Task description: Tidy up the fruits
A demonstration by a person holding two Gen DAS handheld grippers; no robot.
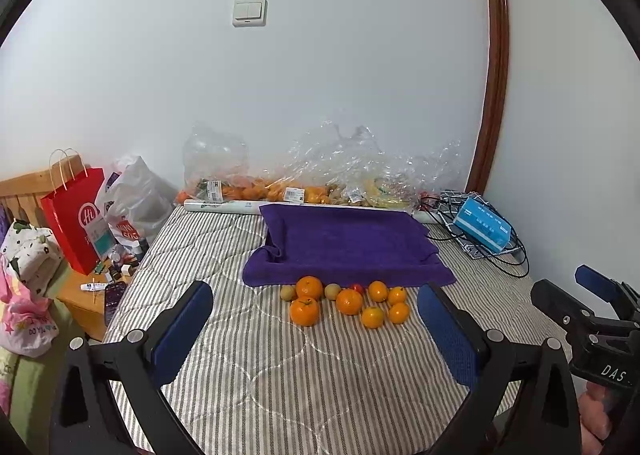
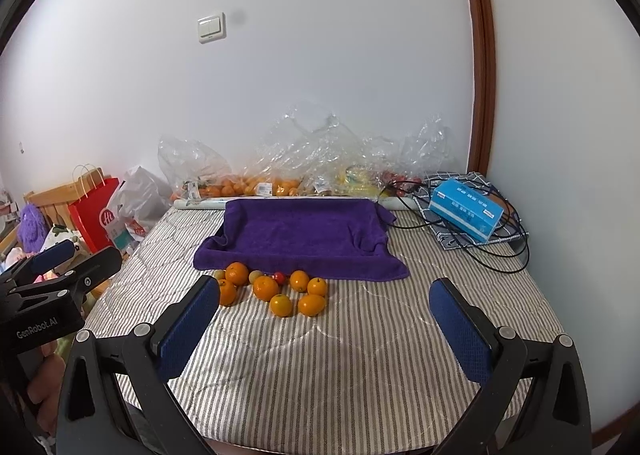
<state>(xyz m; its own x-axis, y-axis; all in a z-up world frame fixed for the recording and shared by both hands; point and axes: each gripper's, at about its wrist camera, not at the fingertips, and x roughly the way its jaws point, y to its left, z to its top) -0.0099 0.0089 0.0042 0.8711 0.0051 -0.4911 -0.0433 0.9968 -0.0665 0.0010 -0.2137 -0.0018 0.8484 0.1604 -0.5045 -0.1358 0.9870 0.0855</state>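
Left gripper (image 1: pixel 316 319) and right gripper (image 2: pixel 324 313), both spread wide and holding nothing, hover above the striped mattress (image 1: pixel 280 383), well short of the fruit. The fruit cluster (image 1: pixel 346 300), oranges with smaller pale fruits and one red one, lies touching along the front edge of the purple towel (image 1: pixel 344 243). Likely hazard: round fruits packed together may roll when a neighbour is nudged; the soft quilted surface offers uneven support.
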